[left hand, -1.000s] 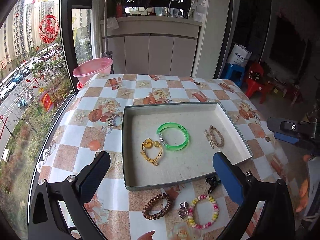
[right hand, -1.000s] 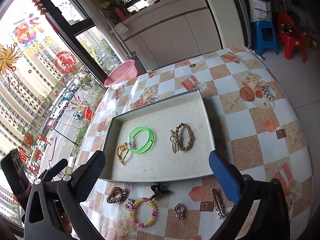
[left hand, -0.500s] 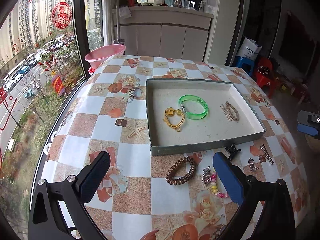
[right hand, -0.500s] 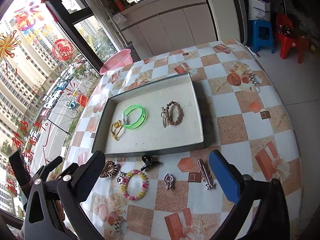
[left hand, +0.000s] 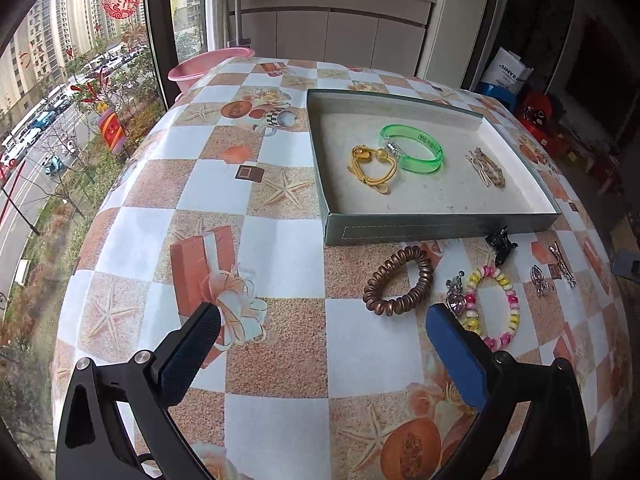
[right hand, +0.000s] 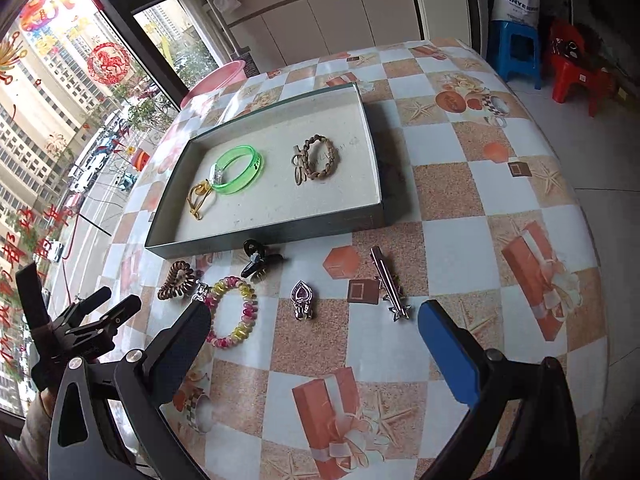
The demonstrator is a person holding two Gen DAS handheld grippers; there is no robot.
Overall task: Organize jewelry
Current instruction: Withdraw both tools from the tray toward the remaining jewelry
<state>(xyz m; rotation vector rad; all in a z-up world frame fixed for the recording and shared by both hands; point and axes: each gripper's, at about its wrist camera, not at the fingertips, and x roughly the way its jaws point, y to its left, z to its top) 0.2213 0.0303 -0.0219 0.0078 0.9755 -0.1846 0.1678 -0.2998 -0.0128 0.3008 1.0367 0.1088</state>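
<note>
Jewelry is split between a shallow tray (left hand: pixel 440 230) and the table (left hand: pixel 280 320). Inside the tray: green bangle (left hand: pixel 412 153), yellow cord bracelet (left hand: pixel 372 168), braided bracelet (left hand: pixel 490 168). Loose on the table along the tray's near wall: brown coil tie (left hand: pixel 398 280), beaded bracelet (left hand: pixel 494 306), black claw clip (right hand: pixel 260 260), heart pendant (right hand: pixel 303 300), silver clip (right hand: pixel 390 284). Left gripper (left hand: pixel 320 344) and right gripper (right hand: pixel 314 344) hover above the table, jaws spread wide, holding nothing.

A pink basin (left hand: pixel 208 65) is seen at the far edge of the checkered counter (left hand: pixel 272 344); a blue stool (right hand: pixel 518 50) and red chair (right hand: pixel 576 70) are placed on the floor beyond.
</note>
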